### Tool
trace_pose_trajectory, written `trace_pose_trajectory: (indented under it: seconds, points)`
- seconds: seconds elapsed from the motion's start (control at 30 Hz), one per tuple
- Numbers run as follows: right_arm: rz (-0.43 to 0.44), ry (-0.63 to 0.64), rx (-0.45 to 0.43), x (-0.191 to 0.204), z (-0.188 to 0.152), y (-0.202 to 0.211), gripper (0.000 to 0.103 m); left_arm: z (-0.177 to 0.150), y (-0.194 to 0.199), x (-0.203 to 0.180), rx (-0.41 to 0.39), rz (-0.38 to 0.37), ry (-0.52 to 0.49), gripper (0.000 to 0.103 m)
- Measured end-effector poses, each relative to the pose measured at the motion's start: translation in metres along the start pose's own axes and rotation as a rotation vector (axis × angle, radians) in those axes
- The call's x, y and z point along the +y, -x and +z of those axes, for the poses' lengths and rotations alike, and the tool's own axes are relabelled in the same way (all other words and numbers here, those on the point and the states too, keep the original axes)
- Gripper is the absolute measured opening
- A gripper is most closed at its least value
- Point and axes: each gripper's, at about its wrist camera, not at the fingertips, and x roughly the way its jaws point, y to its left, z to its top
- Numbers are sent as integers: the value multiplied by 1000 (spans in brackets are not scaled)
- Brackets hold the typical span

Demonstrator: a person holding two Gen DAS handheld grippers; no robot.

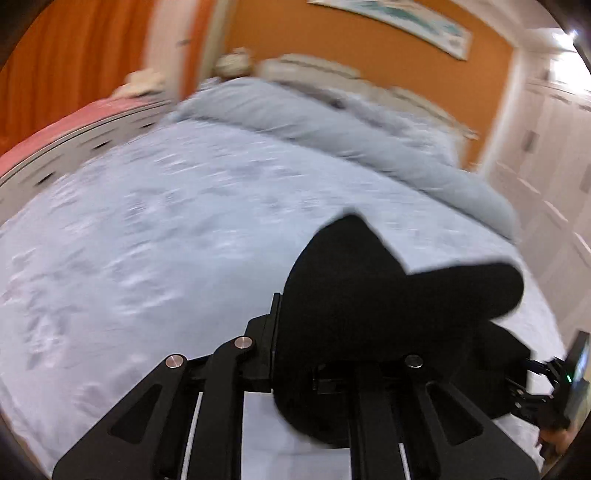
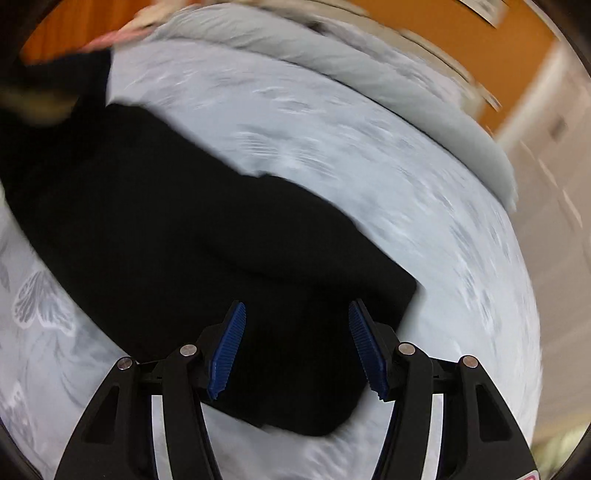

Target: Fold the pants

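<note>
Black fabric pants [image 2: 192, 229] sprawl across the pale patterned bedspread [image 1: 147, 221]; left gripper [image 1: 325, 354] clamps one bunched end, lifting it to fold, while right gripper [image 2: 297, 350] hovers parted above the cloth.

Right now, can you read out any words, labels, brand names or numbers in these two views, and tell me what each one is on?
No text can be read.
Framed picture on the orange wall: blurred, no words legible.
Red mark on the right gripper's body at the frame's bottom edge: cut off, unreadable.
Black pants and pale patterned bedsheet: no label showing.
</note>
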Motion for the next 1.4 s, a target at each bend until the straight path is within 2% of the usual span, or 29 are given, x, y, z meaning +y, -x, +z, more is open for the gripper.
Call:
trace_pose_trajectory:
  seconds: [0.1, 0.17, 0.2, 0.23, 0.3, 0.43, 0.53, 0.6, 0.63, 0.67, 0.7, 0.73, 0.8, 0.87, 0.9, 1.0, 1.07, 1.13, 1.23, 1.3, 1.37, 1.4]
  points:
    - [-13, 42, -2, 28, 20, -19, 57, -10, -17, 44, 64, 52, 61, 12]
    - [10, -12, 27, 25, 30, -38, 51, -18, -29, 57, 99, 70, 77, 12]
    - [54, -63, 37, 21, 34, -40, 29, -23, -36, 63, 116, 83, 83, 12]
    - [83, -135, 57, 11, 40, -40, 14, -26, -40, 66, 122, 87, 85, 13]
    - [148, -218, 54, 4, 48, -26, 8, -32, -38, 71, 123, 78, 98, 14]
    - [362, -318, -39, 15, 69, 25, 8, -36, -38, 80, 120, 40, 118, 15]
    - [517, -302, -63, 57, 86, 40, 8, -42, -40, 86, 124, 26, 136, 15]
    - [575, -233, -16, 95, 89, 26, 13, -44, -43, 90, 129, 21, 149, 16]
    - [551, -185, 20, 116, 87, 15, 20, -46, -44, 91, 133, 19, 156, 16]
    - [473, -124, 44, 137, 83, 2, 25, -47, -44, 92, 138, 15, 161, 16]
    - [426, -93, 12, 148, 79, 3, 30, -48, -44, 93, 147, 10, 163, 16]
    - [369, -77, -39, 152, 75, 14, 40, -49, -43, 92, 151, 9, 160, 17]
    - [325, -87, -78, 148, 69, 34, 57, -50, -41, 91, 154, 0, 136, 17]
    - [367, -146, -149, 129, 61, 57, 58, -49, -40, 90, 148, -6, 128, 17]
    - [368, -175, -155, 120, 54, 62, 58, -49, -40, 91, 146, -10, 132, 17]
    - [340, -270, -82, 96, 39, 57, 58, -48, -42, 92, 143, -15, 150, 17]
    - [396, -334, -27, 88, 38, 46, 58, -47, -41, 91, 141, -13, 155, 17]
    - [457, -395, -8, 86, 47, 35, 58, -47, -38, 90, 138, -17, 158, 17]
    - [483, -358, -29, 101, 66, 26, 58, -48, -35, 87, 132, -12, 147, 18]
    - [488, -321, 57, 117, 82, 7, 58, -49, -36, 86, 137, -4, 138, 18]
    - [678, -428, 94, 129, 97, 3, 60, -51, -36, 86, 141, -1, 132, 18]
    - [761, -468, 103, 133, 105, 2, 65, -52, -37, 87, 142, -3, 131, 18]
